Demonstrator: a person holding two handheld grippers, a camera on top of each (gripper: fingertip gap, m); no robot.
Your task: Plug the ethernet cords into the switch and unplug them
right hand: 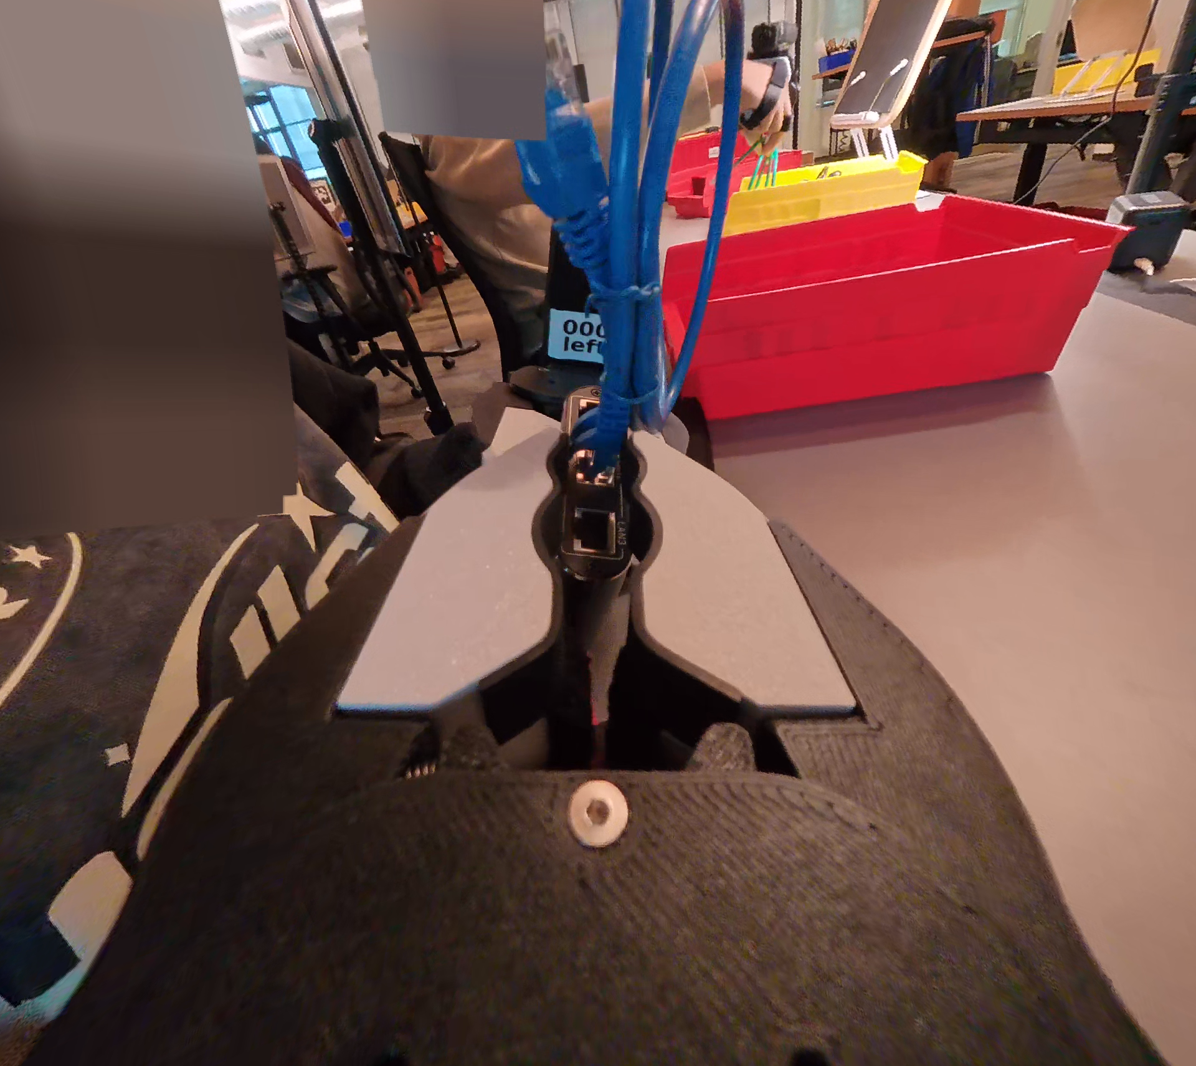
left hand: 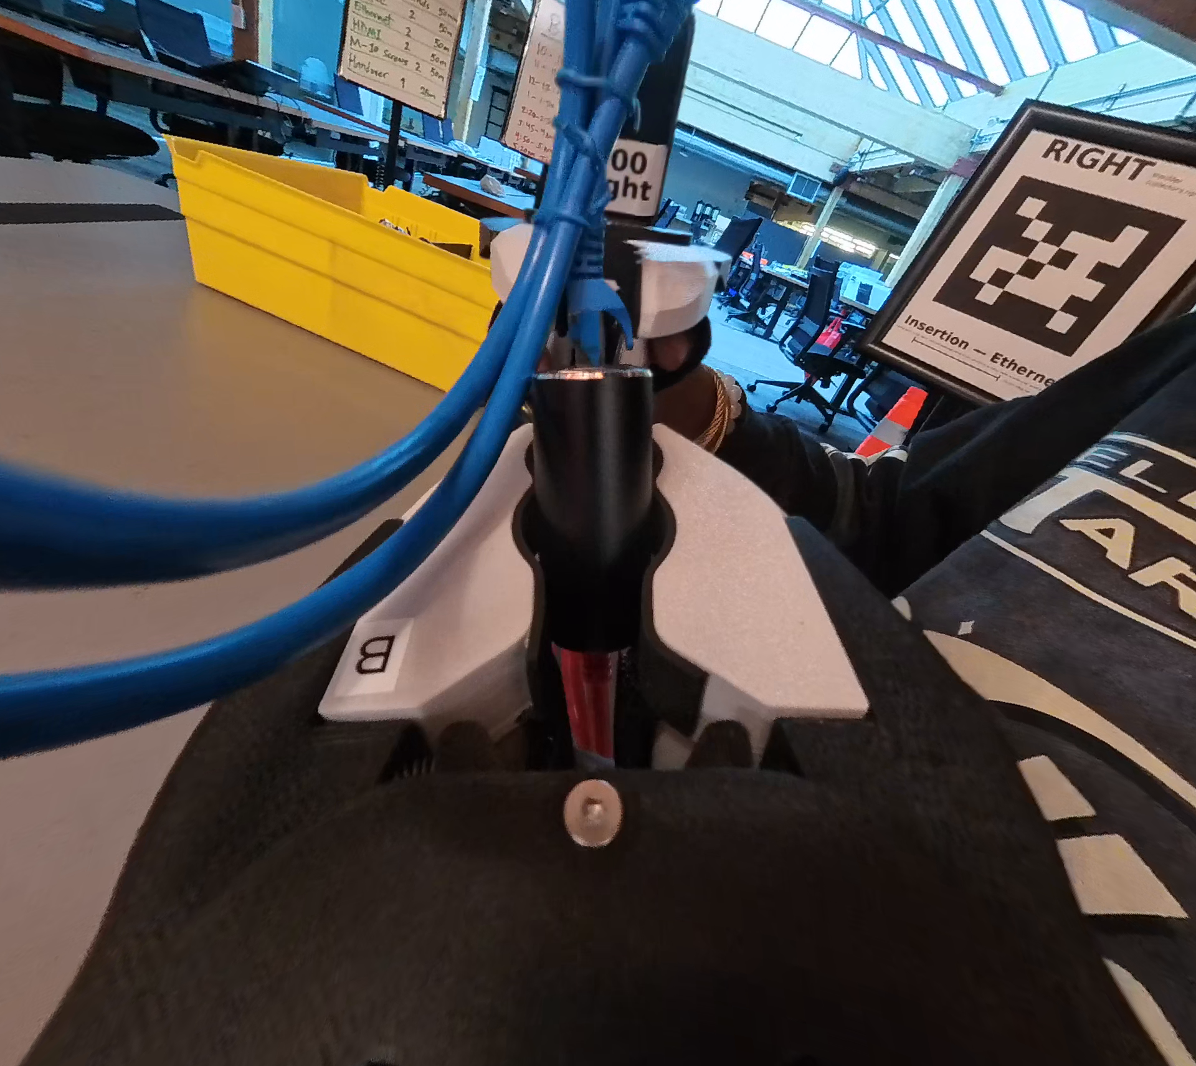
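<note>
A black switch (right hand: 592, 523) lies level between both grippers, ports facing up. My right gripper (right hand: 592, 452) is shut on its near end. My left gripper (left hand: 590, 439) is shut on the other end of the switch (left hand: 590, 485). A blue ethernet cord (right hand: 637, 193), bundled with ties, stands up from the switch. One plug (right hand: 603, 439) sits in a middle port, and the other plug (right hand: 563, 161) hangs free above. In the left wrist view the plug (left hand: 592, 316) shows beyond the switch, and the cord loops (left hand: 259, 530) sweep left. Each view shows the other gripper beyond the switch.
A yellow bin (left hand: 323, 258) stands on the grey table (left hand: 162, 387) at the left. A framed marker sign (left hand: 1035, 271) stands at the right. A red bin (right hand: 874, 310) and a yellow bin (right hand: 822, 193) stand beyond the switch. A person's dark shirt (left hand: 1068, 614) is close by. My two grippers' fingertips are within a few centimetres of each other.
</note>
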